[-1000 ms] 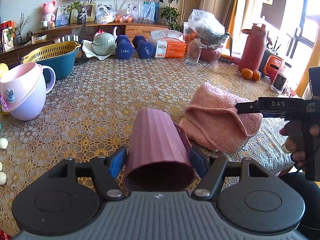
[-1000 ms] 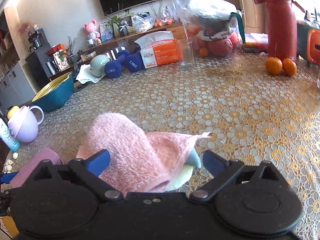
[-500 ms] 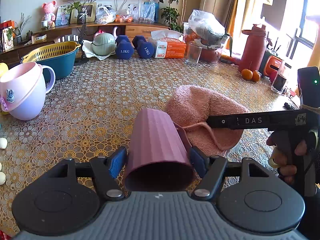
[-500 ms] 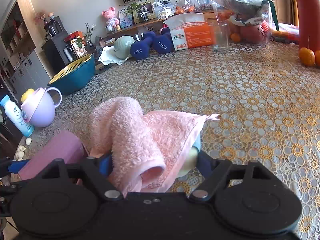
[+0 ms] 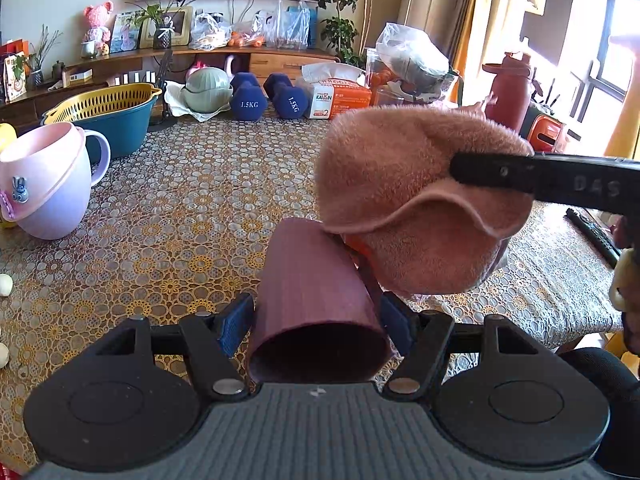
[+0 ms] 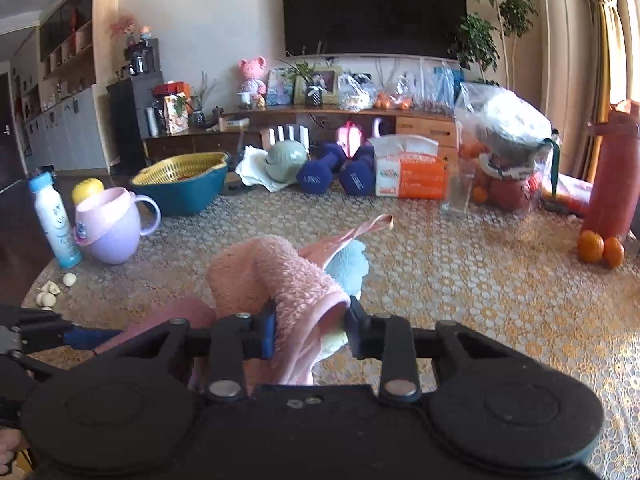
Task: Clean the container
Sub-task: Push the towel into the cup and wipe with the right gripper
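Observation:
A mauve ribbed cup (image 5: 312, 280) lies tilted between my left gripper's (image 5: 316, 320) blue pads, its open mouth facing the camera; the left gripper is shut on it. A folded pink towel (image 5: 400, 200) hangs in the air just above and right of the cup's base, touching or nearly touching it. My right gripper (image 5: 460, 168) reaches in from the right and pinches the towel. In the right wrist view the right gripper (image 6: 310, 328) is shut on the pink towel (image 6: 272, 276), which has a pale blue and yellow side. The cup (image 6: 176, 316) shows low at the left.
On the lace-covered table (image 5: 180, 200) stand a lilac pitcher (image 5: 44, 188), a teal basin with a yellow colander (image 5: 108, 120), blue dumbbells (image 5: 248, 100), a tissue box (image 5: 340, 98), a glass (image 6: 456, 196), a red bottle (image 5: 510, 92), two oranges (image 6: 600, 246) and a white bottle (image 6: 54, 220).
The right gripper shut on the towel, lifted it off the table and carried it left, up to the cup. The left gripper and cup stayed still.

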`<state>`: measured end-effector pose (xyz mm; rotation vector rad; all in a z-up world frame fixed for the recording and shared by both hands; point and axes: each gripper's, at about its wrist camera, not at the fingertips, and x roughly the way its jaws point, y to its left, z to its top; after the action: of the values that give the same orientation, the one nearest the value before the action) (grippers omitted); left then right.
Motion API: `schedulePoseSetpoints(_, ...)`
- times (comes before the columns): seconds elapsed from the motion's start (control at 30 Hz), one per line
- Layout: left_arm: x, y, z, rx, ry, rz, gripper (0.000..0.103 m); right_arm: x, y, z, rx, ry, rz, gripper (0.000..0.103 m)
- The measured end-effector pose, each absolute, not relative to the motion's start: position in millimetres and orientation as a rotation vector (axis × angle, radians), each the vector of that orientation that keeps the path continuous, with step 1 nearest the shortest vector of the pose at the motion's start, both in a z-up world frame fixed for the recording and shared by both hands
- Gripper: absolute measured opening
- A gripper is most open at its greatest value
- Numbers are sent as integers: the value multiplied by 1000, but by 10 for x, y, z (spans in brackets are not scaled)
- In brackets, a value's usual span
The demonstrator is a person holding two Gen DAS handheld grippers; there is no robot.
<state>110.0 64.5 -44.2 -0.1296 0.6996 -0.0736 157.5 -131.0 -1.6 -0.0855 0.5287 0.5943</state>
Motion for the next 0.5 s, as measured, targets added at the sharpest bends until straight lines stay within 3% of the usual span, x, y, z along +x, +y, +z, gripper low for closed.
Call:
schedulePoseSetpoints(0.3, 1085, 629, -443, -123, 698, -70, 69, 1323, -793, 63, -267, 539, 837, 34)
schedulePoseSetpoints(0.5, 1091, 673, -449, -144, 703, -67, 69, 1461, -691, -9, -325, 592, 868, 42)
